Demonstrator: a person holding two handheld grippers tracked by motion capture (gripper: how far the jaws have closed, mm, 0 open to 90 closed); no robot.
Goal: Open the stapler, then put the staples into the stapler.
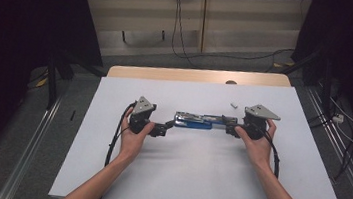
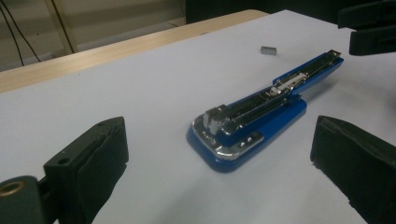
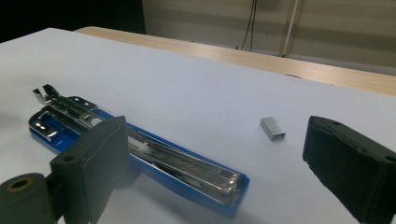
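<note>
I log white table [image 1: 195,182]: bare surface near and far, edges well clear. Left gripper [image 1: 162,128]: released, jaws wide, aimed right, hand low at the blue stapler's [image 1: 193,121] left end. Stapler: mid-table, lying open, long axis left-right. Staple block [image 1: 233,105]: just beyond it. Right gripper [image 1: 231,127]: released, aimed left, one jaw beside the stapler's right end.

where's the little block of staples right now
The staple block lies loose on the white table in the high view, just beyond the blue stapler, toward the right gripper.
</note>
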